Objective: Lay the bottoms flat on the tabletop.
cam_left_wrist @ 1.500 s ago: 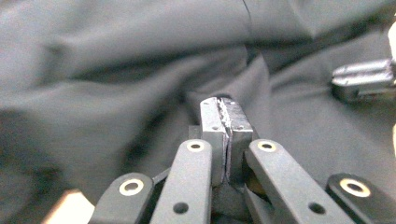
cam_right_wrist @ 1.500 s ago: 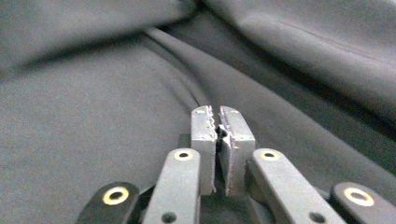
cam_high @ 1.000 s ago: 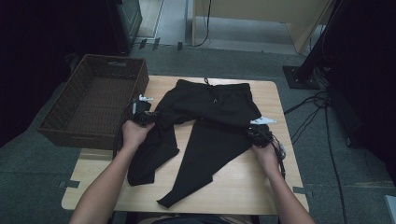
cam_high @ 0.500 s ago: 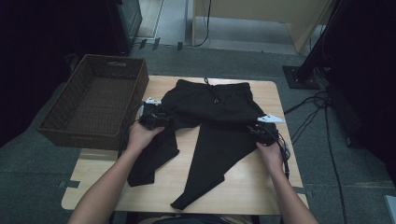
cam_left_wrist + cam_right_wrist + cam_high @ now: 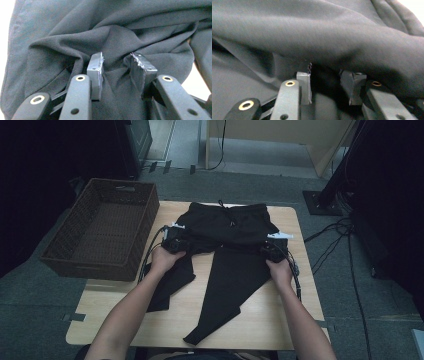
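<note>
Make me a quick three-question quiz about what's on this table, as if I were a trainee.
1. True or false: the wicker basket has clothes in it.
2. What dark garment lies on the wooden table?
3. The left tool and right tool are placed: A) both at the black trousers' folded part, B) both in the basket, C) off the table.

Key: 1 false, it holds nothing. 2 black trousers, legs pointing toward the person. 3 A.

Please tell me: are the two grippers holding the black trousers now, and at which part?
No. Both the left gripper and the right gripper have jaws apart, just opened, with folds of the black trousers lying loosely between them.
</note>
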